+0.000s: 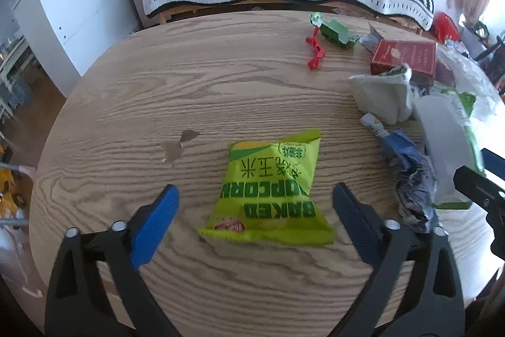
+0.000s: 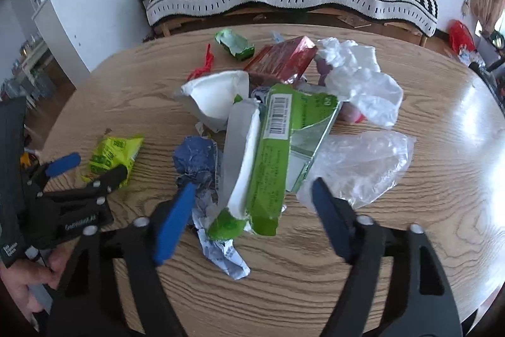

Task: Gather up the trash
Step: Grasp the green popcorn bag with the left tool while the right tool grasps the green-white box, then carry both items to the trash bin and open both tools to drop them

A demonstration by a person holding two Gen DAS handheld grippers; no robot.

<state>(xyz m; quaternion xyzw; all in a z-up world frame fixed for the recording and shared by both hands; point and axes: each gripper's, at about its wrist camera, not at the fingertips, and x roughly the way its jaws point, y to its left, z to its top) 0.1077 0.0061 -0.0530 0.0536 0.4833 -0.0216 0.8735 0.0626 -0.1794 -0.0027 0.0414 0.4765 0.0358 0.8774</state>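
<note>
My left gripper stands wide apart, straddling the popcorn bag lying flat on the counter, nothing clamped yet. My right gripper is also apart, straddling the green carton atop the trash heap, presumably for a simultaneous pickup.
</note>
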